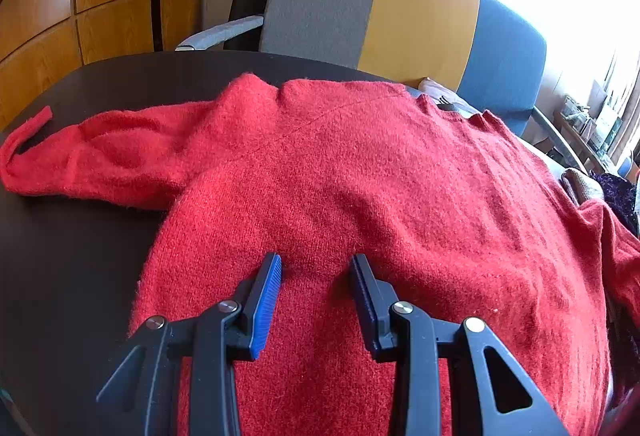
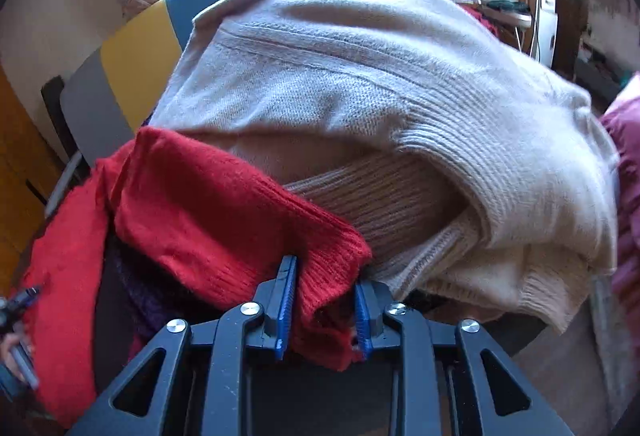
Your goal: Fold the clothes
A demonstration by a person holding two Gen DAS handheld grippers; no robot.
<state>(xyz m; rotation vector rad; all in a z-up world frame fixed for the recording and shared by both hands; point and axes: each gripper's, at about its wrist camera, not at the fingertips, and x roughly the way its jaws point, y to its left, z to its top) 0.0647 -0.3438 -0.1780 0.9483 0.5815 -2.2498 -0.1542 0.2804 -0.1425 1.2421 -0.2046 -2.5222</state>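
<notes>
Left gripper (image 1: 316, 264) is hovering low over the near part of the red sweater (image 1: 360, 176), jaws standing wide apart with nothing between them; whether the tips are touching the knit cannot be told. Sweater is lying spread flat across the dark tabletop (image 1: 80, 236), one sleeve (image 1: 100, 156) stretching out to the left, its cuff curling up near the left edge. Far beyond the tabletop, a grey, yellow and blue chair (image 1: 420, 16) is standing.

Right gripper (image 2: 326, 276) is pinching a ribbed red sleeve cuff (image 2: 320, 256), jaws partly closed with the knit bunched between the blue pads (image 2: 286, 300). Sleeve is running up and left from the jaws. Just behind it, a pile of pale beige knitwear (image 2: 360, 84) is heaping up, touching the red fabric. Far left, a hand (image 2: 16, 348) is showing at the frame edge.
</notes>
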